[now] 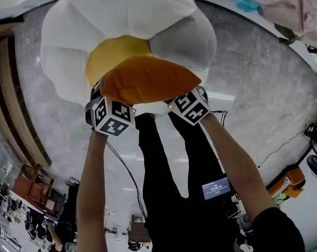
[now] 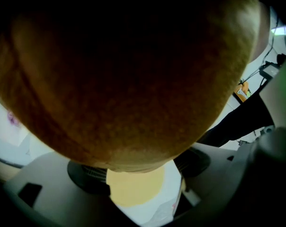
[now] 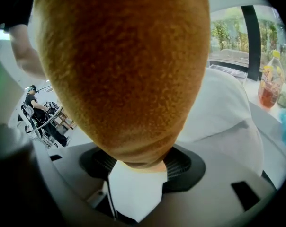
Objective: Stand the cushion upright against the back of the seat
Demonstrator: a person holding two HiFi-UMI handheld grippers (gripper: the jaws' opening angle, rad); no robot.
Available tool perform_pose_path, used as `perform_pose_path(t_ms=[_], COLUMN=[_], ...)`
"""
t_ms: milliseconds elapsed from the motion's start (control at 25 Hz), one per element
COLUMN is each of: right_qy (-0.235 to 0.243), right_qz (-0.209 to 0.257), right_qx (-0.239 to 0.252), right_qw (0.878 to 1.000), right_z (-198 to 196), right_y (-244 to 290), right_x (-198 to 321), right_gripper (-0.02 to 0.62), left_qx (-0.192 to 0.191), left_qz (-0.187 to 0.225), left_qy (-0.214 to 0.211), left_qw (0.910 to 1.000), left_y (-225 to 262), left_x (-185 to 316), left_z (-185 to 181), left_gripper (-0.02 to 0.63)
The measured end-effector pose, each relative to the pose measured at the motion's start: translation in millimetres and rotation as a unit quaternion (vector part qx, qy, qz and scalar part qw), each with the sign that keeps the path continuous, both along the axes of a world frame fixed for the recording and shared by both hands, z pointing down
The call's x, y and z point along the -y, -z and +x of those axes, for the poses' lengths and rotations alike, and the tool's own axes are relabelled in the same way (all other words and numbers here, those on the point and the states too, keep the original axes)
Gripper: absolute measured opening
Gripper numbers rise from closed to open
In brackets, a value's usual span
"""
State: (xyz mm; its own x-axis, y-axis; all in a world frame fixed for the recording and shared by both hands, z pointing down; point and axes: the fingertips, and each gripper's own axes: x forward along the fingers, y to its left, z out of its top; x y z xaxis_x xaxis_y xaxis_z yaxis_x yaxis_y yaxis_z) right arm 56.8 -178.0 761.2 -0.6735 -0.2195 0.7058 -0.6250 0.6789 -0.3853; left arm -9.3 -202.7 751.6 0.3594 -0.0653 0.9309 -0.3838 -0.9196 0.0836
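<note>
Left gripper (image 1: 102, 97) is clamping the orange cushion (image 1: 148, 80) at its near left corner. Right gripper (image 1: 186, 100) is clamping the near right corner. The cushion is overlapping the white seat's (image 1: 122, 14) front edge, partly covering its yellow panel (image 1: 114, 54).

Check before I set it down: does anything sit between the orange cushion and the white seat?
Nothing visible does. The orange cushion, held by the left tongs and right tongs, hangs directly before the white seat and its yellow panel.
</note>
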Motion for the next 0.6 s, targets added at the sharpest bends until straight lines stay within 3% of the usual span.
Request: perform_pose_path(t_ms=[280, 600], right_qy=[-0.027, -0.048], right_qz=[0.028, 0.046], right_qx=[-0.009, -0.027], right_qw=[0.999, 0.997], right_z=[-3, -9], right_y=[-36, -75], right_x=[14, 34], right_gripper=[0.302, 0.301], left_qx=[0.027, 0.052], left_qz=[0.041, 0.068], left_qy=[-0.044, -0.047], left_qw=[0.9978, 0.9952], left_y=[-31, -71], left_x=[17, 39], left_z=[-3, -16], left_gripper=[0.411, 0.410])
